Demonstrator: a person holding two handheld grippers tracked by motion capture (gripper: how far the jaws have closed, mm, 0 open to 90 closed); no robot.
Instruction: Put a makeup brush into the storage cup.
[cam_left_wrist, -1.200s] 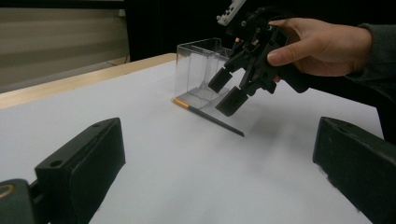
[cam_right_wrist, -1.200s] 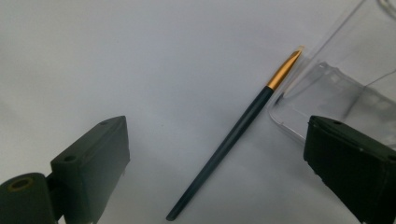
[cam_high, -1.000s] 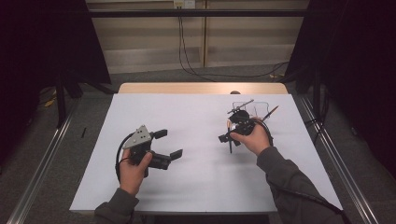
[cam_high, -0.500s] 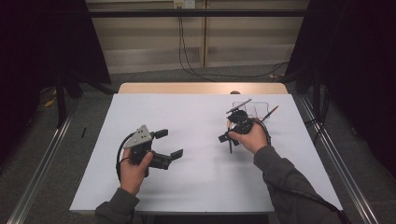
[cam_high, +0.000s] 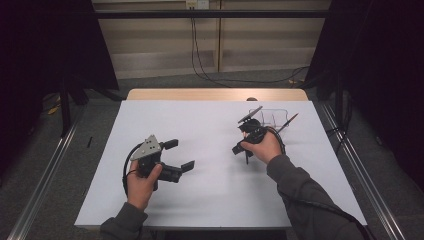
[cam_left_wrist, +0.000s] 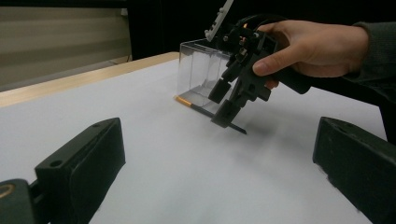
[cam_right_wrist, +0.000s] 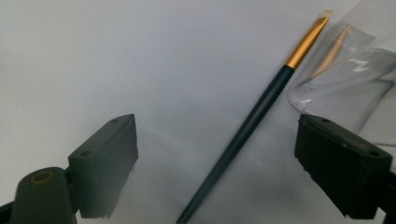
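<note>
The right gripper (cam_right_wrist: 217, 154) holds its jaws spread wide, pointing down at the brush (cam_right_wrist: 254, 116), which lies flat on the white sheet (cam_right_wrist: 140, 60) between them without touching either pad. The jaws have just been closing a little, yet nothing is pinched. The brush has a dark handle, a gold ferrule and a pale tip; that tip end lies right against the foot of the clear box (cam_right_wrist: 345, 74). Seen from the left gripper's camera, the right gripper (cam_left_wrist: 226, 100) hangs just above the brush (cam_left_wrist: 210, 113), tilted steeply downward, with the right hand (cam_left_wrist: 317, 46) wrapped round its grip, and the clear box (cam_left_wrist: 201, 74) stands upright just behind the brush.

The left gripper (cam_high: 177, 155) also has its jaws spread, with nothing between them; it sits well apart from the brush (cam_high: 287, 122), on the near left part of the sheet, held low over it by the left hand (cam_high: 142, 177). From above, the clear box (cam_high: 272, 117) stands close beside the brush, toward the far edge of the table (cam_high: 215, 94).
</note>
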